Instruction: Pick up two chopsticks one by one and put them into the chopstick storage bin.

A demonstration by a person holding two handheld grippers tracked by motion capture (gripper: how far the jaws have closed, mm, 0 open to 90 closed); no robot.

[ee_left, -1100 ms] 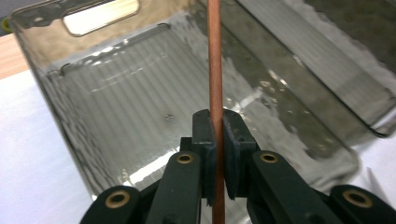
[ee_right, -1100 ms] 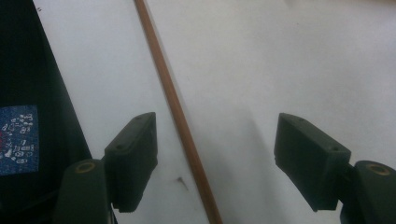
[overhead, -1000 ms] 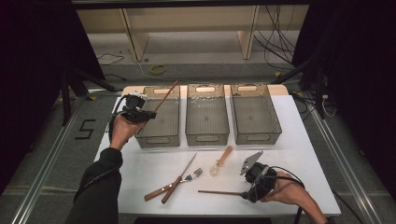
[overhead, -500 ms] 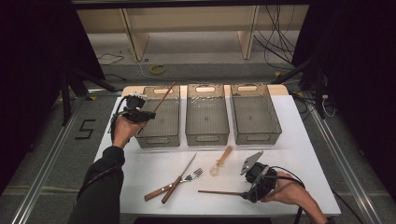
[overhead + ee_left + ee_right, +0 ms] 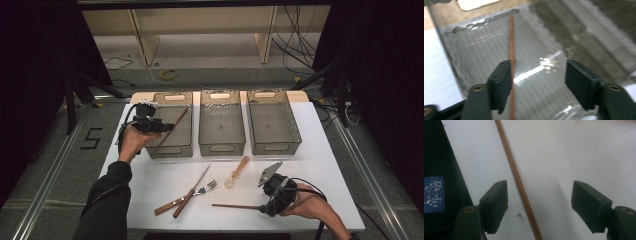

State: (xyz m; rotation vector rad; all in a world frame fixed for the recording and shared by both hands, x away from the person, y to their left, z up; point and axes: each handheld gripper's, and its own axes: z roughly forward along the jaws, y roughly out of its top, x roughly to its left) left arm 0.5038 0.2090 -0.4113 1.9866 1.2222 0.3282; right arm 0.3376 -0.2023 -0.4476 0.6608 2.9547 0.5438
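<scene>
White table (image 5: 330, 165), dark room; both grippers (image 5: 161, 127) (image 5: 260, 209) wide open, holding nothing.

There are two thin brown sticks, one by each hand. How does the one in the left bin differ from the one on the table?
The stick in the bin lies inside the leftmost bin, slanting up toward its far rim; the stick on the table lies flat on the white table. The first sits beside one jaw of the open left gripper; the second runs between the jaws of the open right gripper, ungripped. Both look like slim brown chopsticks.
</scene>
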